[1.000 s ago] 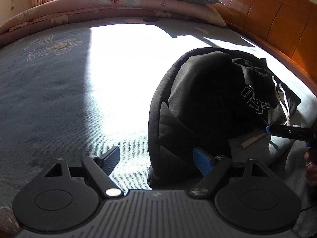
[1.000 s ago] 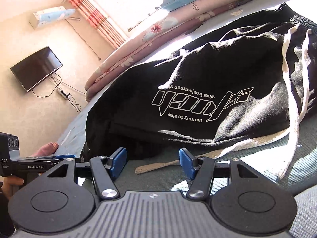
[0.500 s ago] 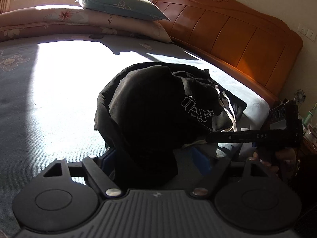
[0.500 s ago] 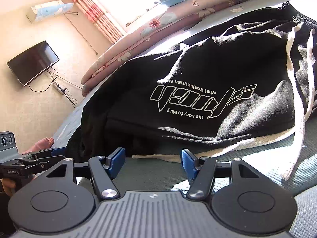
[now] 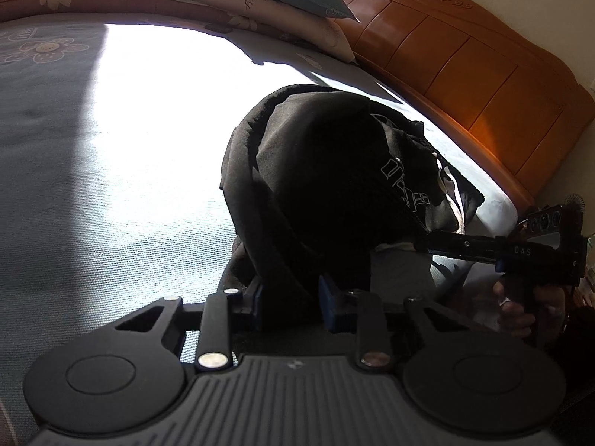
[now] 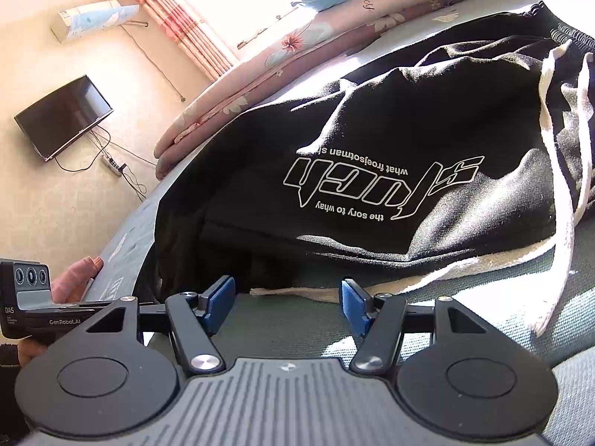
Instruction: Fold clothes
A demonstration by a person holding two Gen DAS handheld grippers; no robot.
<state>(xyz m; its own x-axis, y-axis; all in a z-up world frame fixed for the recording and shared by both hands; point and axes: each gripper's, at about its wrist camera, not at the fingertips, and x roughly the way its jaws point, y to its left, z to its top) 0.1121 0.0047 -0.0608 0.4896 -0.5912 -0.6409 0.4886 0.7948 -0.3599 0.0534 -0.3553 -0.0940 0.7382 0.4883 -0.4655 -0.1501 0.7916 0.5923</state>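
The left gripper [image 5: 289, 301] is closing its jaws on the near edge of the black garment [image 5: 334, 186] heaped on the bed [image 5: 111, 186], while the right gripper [image 6: 288, 304] waits half-open and empty just short of the white drawstring [image 6: 557, 186].

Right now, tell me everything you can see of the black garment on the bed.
The black garment lies bunched in a loose heap on the grey-blue bedspread. It looks like soft, matte knit. A white outlined logo with small lettering reads upside down from the right wrist view, and white drawstrings trail off it onto the bedspread. A thick hem curves round its near side. The left claw is closing on a fold of its near edge; the right claw stands open just short of it.
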